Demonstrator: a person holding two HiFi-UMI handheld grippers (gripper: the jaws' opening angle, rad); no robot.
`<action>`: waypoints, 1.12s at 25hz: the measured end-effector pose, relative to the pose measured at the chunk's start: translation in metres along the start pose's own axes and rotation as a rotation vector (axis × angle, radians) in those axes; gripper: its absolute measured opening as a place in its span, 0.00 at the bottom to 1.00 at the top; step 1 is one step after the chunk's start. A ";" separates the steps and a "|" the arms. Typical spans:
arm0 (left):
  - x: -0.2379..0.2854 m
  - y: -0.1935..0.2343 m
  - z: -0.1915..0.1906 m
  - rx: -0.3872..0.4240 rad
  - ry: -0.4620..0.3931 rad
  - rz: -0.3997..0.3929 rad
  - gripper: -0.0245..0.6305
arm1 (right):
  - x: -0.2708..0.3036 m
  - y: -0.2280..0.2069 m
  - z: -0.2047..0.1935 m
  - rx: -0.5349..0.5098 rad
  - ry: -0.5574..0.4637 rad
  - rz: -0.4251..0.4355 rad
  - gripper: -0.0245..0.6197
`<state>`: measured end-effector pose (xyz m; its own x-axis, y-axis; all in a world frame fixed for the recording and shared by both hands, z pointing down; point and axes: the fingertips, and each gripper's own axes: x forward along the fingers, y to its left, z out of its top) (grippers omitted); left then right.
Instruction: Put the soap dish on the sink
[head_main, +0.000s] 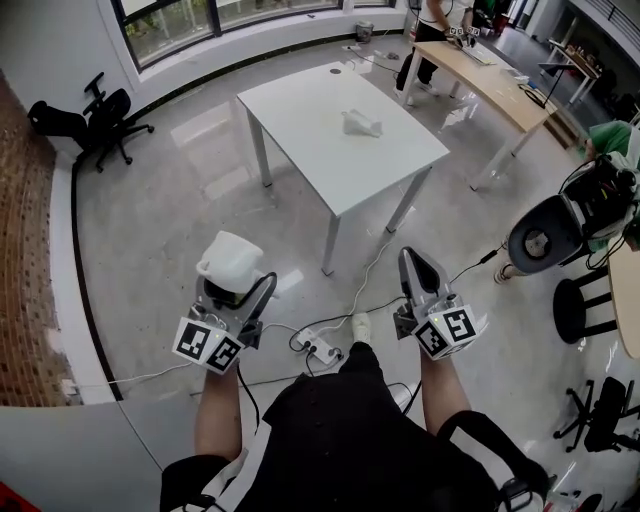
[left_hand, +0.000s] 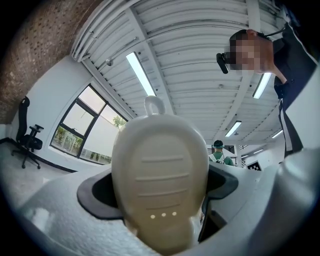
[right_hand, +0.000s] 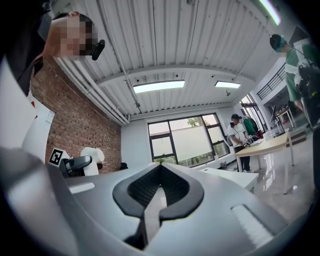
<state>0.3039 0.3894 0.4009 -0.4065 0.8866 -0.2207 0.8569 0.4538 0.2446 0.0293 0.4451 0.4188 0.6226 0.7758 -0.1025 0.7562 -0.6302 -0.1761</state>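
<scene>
The soap dish (head_main: 230, 262) is a cream-white, oval plastic piece with shallow ribs and three small holes. My left gripper (head_main: 236, 290) is shut on it and holds it low at the left, over the floor. In the left gripper view the soap dish (left_hand: 160, 165) fills the space between the dark pads (left_hand: 95, 192). My right gripper (head_main: 416, 268) is shut with nothing in it, level with the left one; its jaws (right_hand: 159, 192) meet in the right gripper view, which also shows the soap dish (right_hand: 93, 159) off to the left. No sink shows in any view.
A white table (head_main: 400, 160) stands ahead with a small white object (head_main: 362, 123) on it. A power strip (head_main: 322, 350) and cables lie on the floor by my feet. An office chair (head_main: 98, 122) is far left, a wooden desk (head_main: 500, 85) and a person (head_main: 428, 40) far right, stools (head_main: 582, 308) at right.
</scene>
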 end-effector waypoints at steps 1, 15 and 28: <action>0.006 0.001 -0.002 0.001 0.002 0.004 0.75 | 0.005 -0.007 -0.001 0.002 -0.001 0.003 0.05; 0.149 0.021 -0.048 0.013 0.088 0.037 0.75 | 0.080 -0.130 0.004 0.016 0.013 0.010 0.05; 0.262 0.059 -0.152 -0.021 0.347 0.136 0.75 | 0.125 -0.232 -0.036 0.051 0.140 -0.005 0.05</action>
<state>0.1996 0.6625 0.5011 -0.3756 0.9150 0.1476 0.9052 0.3280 0.2702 -0.0611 0.6870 0.4824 0.6436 0.7645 0.0354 0.7504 -0.6213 -0.2257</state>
